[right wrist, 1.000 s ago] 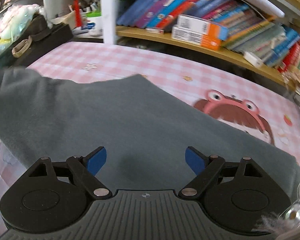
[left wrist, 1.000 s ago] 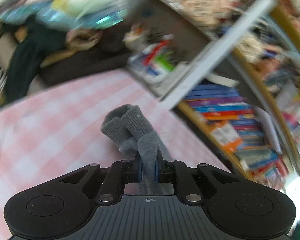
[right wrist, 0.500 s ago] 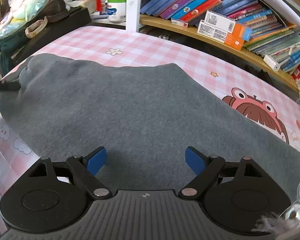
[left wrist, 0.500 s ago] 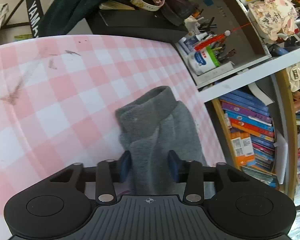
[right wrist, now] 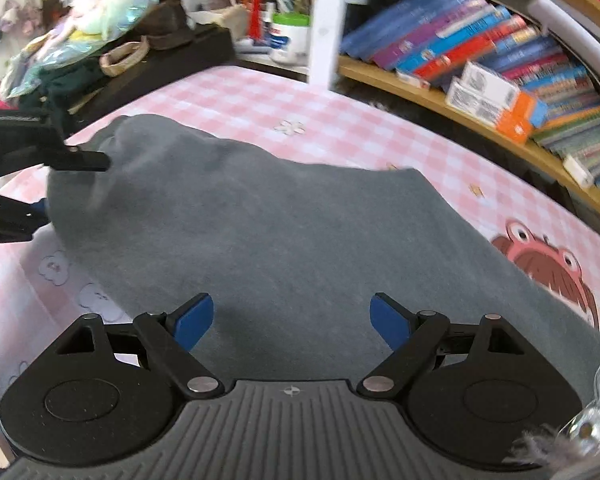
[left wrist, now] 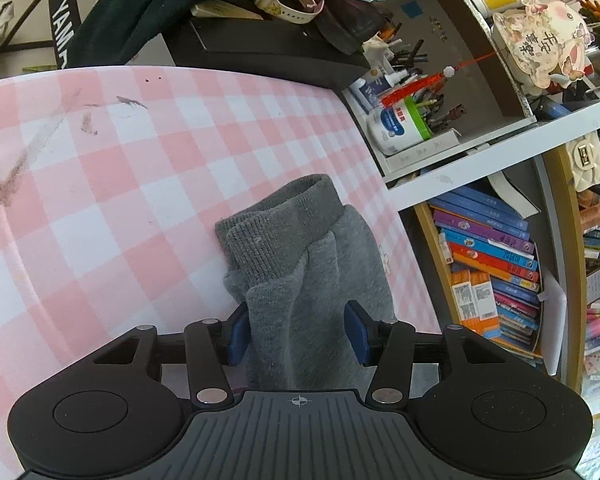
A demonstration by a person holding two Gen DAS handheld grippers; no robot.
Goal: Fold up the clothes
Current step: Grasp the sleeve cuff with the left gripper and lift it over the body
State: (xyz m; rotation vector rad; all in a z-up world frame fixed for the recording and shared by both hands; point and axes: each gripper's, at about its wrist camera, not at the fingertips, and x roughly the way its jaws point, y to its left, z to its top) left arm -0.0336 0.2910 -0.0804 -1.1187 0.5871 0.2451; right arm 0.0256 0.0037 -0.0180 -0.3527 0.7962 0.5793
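Currently, as seen from both wrist views:
Garment: a grey garment (right wrist: 284, 240) is spread on the pink checked tabletop (left wrist: 100, 184), its long axis running from the left fingers across to beyond the right fingers.
Cuff end: a ribbed cuff (left wrist: 284, 216) is seen lying just ahead of the left gripper (left wrist: 298, 334), with the cloth passing back between the fingers.
Left fingers: they are parted to about the cloth's width; the blue pads flank the fabric, and no firm pinch can be made out.
Right fingers: the right gripper (right wrist: 292, 322) is spread wide, nothing is held, and the cloth lies directly ahead and below.
Nearer hand: the cuff end is nearest the left fingers; the broad middle is nearest the right.
Stage: whether a fold has been laid cannot be told.
Background: a bookshelf (right wrist: 500, 80) stands beyond.
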